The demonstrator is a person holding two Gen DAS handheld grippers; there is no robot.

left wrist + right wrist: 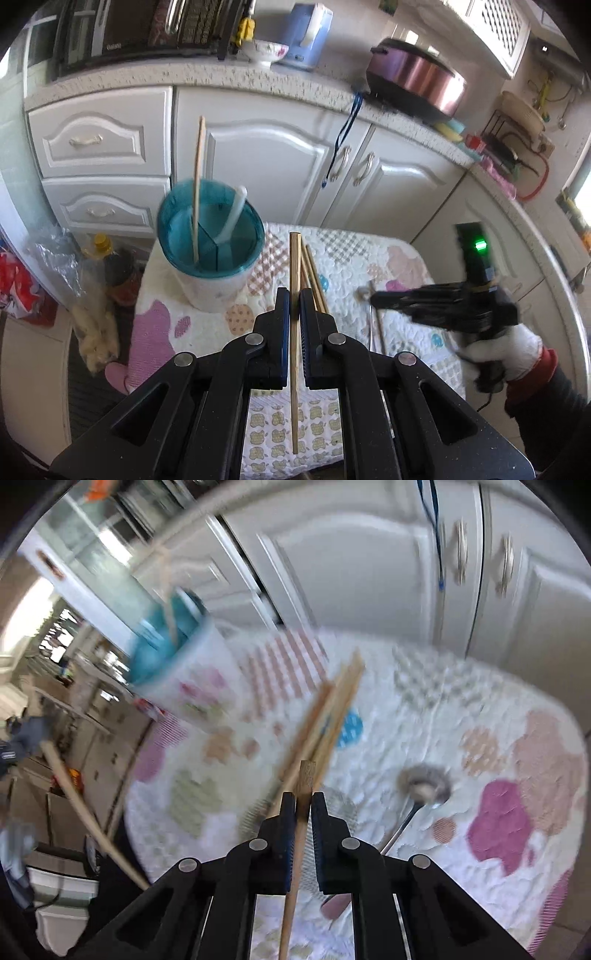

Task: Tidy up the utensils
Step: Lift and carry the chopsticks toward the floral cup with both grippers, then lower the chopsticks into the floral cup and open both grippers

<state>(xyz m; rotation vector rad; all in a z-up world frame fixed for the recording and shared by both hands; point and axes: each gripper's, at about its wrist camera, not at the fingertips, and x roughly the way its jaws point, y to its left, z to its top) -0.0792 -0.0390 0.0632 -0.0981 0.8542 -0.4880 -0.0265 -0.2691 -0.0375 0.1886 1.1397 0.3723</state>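
My left gripper (294, 295) is shut on a wooden chopstick (294, 266) held upright above the quilted table cover (369, 258). A teal-rimmed utensil holder (210, 236) stands at the table's back left with one chopstick (198, 177) and a white utensil (234, 214) in it. Loose chopsticks (314, 273) lie beside it. My right gripper (303, 797) is shut on another chopstick (306, 779); this view is blurred. It shows the loose chopsticks (332, 709), the holder (177, 657) and a metal spoon (421, 790). The right gripper (443, 302) also shows in the left wrist view.
White kitchen cabinets (258, 155) stand behind the table. The counter holds a rice cooker (417, 81), a bowl (266, 51) and a microwave (140, 29). Bags and a bottle (99, 251) sit on the floor at left.
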